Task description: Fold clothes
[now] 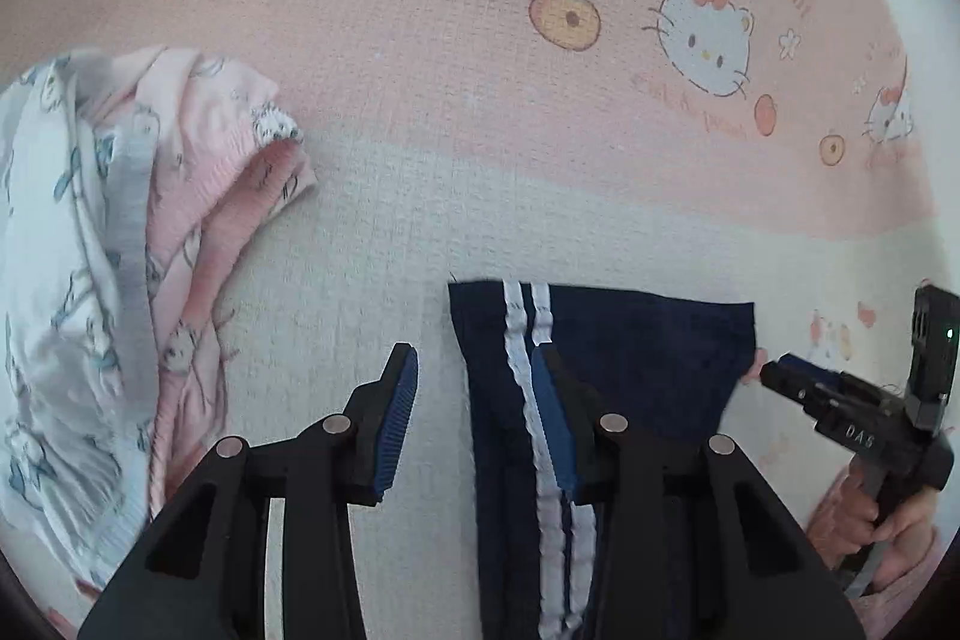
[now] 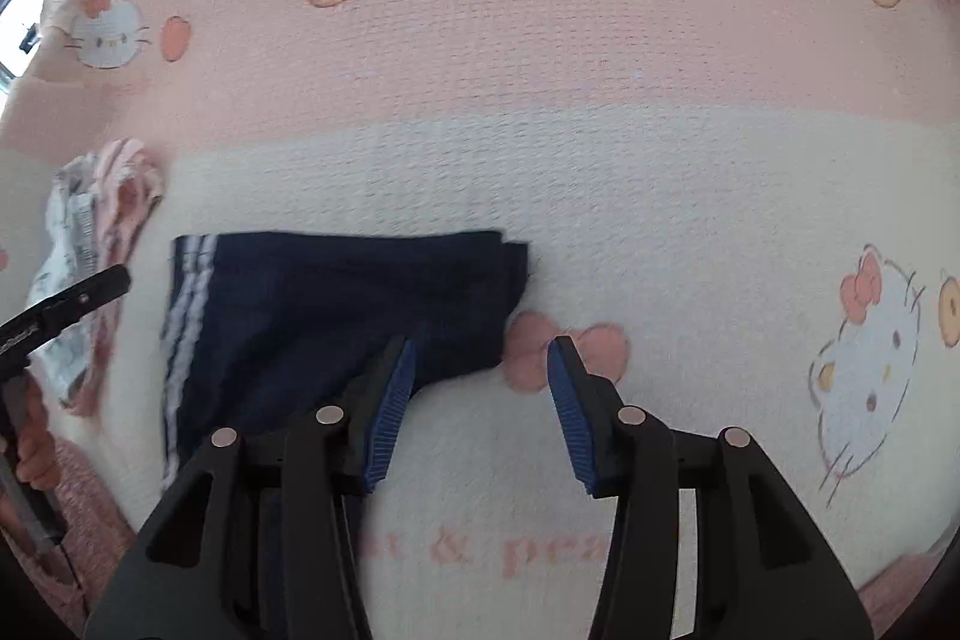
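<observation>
Shorts (image 2: 336, 304), navy with white side stripes, lie folded flat on the blanket (image 2: 600, 196). The left gripper (image 1: 474, 370) points forward over their striped edge, jaws apart, its right finger above the stripes. The right gripper (image 2: 480, 358) hovers at their opposite edge, jaws apart and empty. Crumpled pyjamas (image 1: 120, 232) lie left of the left jaws.

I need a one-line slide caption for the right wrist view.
Open right gripper over the edge of folded navy shorts on a pink blanket.
</observation>
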The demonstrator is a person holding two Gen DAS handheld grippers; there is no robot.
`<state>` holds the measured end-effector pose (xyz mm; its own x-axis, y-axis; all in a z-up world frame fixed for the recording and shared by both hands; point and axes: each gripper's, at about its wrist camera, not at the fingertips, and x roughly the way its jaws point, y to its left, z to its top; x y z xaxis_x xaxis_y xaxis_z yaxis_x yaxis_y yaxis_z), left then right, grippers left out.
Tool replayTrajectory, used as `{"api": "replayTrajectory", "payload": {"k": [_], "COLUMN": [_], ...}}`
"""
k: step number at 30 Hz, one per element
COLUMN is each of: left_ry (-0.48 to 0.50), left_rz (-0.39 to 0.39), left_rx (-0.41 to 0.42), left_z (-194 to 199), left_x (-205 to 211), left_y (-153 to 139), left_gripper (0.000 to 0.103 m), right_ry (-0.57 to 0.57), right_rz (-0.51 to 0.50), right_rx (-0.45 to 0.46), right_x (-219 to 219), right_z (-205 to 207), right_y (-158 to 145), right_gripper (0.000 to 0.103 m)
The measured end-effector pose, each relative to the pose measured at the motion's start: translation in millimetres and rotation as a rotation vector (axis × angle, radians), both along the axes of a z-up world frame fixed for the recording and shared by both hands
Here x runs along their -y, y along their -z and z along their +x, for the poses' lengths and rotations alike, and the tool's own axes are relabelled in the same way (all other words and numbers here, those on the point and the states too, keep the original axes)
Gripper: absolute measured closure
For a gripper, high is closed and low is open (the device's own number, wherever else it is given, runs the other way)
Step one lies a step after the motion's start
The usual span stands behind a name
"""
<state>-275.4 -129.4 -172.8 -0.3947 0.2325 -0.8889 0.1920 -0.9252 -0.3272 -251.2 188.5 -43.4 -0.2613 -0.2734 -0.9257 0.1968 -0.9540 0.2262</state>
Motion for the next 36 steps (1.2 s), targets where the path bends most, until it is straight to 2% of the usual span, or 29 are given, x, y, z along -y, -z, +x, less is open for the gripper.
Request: {"api": "replayTrajectory", "payload": {"k": [4,6,10,13,20,23,25,26,27,29,31,33,36], "left_ry": [-0.060,-0.085,-0.093,-0.104,-0.095,-0.084,-0.083,-0.083,-0.083,-0.072,-0.053,-0.040,-0.022], "left_rz": [0.058,0.096,0.093,0.091,0.126,0.156,0.167,0.172,0.177,0.193,0.213,0.213,0.117], "left_rx": [0.088,0.116,0.133,0.130,0.159,0.170,0.178,0.183,0.187,0.180,0.154,0.142,0.189], "left_z": [43.6,66.8,103.5,122.9,153.1,158.2,160.4,161.4,162.5,164.3,165.4,166.0,165.1], "left_x": [-11.8,-17.8,-33.4,-35.8,-45.9,-48.1,-49.0,-49.4,-49.9,-51.9,-55.1,-59.1,-66.3], "left_y": [10.0,16.2,19.6,17.3,26.0,31.5,36.2,38.6,41.0,41.6,36.5,32.7,38.8], "left_gripper": [0.066,0.066,0.069,0.069,0.069,0.069,0.069,0.071,0.083,0.085,0.089,0.089,0.089], "right_ry": [-0.047,-0.061,-0.099,-0.110,-0.026,-0.022,-0.039,-0.049,-0.062,-0.091,-0.114,-0.118,-0.123], "right_rz": [-0.124,-0.133,-0.147,-0.129,-0.139,-0.149,-0.138,-0.112,-0.105,-0.076,-0.037,-0.004,-0.023], "right_rx": [0.079,0.110,0.157,0.157,0.155,0.165,0.179,0.174,0.160,0.145,0.140,0.132,0.124], "right_x": [15.6,23.5,38.8,29.9,22.9,26.0,29.0,29.8,29.6,28.6,26.1,22.5,18.6], "right_z": [53.2,80.5,115.0,141.0,153.1,150.0,149.3,150.5,153.0,158.3,162.7,165.8,169.6], "right_y": [-1.2,10.7,32.7,28.0,26.4,27.2,34.8,39.7,40.2,38.0,36.8,35.5,30.4], "right_gripper": [0.056,0.056,0.056,0.056,0.056,0.056,0.060,0.066,0.067,0.074,0.077,0.078,0.075]}}
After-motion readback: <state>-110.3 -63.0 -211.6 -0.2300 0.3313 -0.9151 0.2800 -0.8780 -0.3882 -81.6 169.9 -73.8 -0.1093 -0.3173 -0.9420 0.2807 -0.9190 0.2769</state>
